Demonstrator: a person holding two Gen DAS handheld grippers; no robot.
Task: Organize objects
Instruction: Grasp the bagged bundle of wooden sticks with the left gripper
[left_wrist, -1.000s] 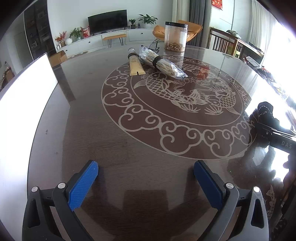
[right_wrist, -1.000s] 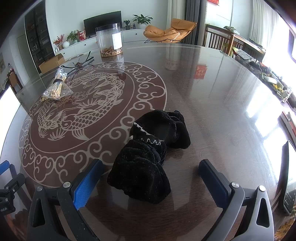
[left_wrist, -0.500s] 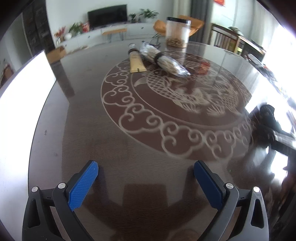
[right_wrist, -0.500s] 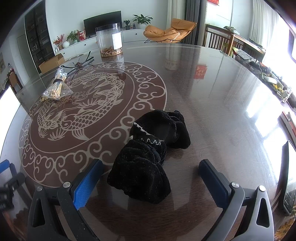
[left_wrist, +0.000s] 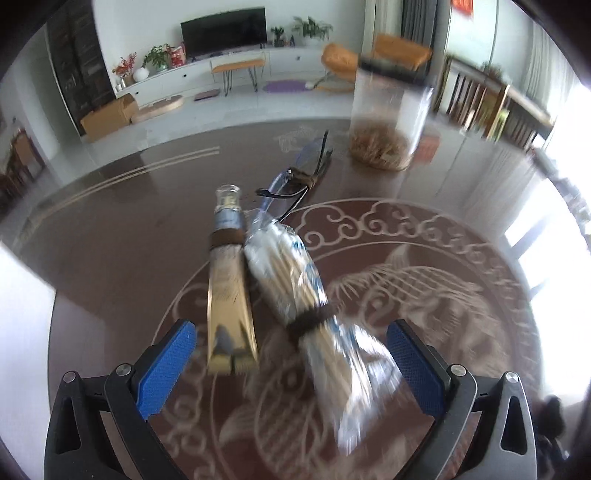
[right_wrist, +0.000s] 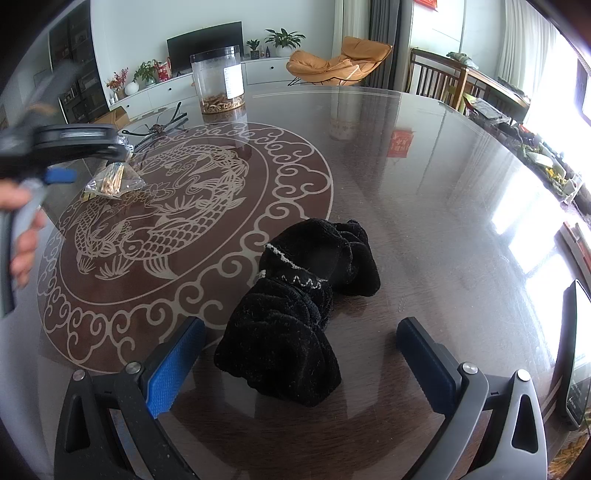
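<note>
Both grippers gape wide: left gripper (left_wrist: 291, 354) over gold tube (left_wrist: 229, 295) and swab bag (left_wrist: 295, 284), right gripper (right_wrist: 301, 363) around black cloth (right_wrist: 295, 314).

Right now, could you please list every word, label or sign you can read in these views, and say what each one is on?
Nothing can be read.
Clear jar: white label, print too small.
Gold tube: markings blurred.
Cotton swab bag: blue print blurred.
Red square reflected in the table: characters illegible.
Red hanging at the top of the wall: cut off.
</note>
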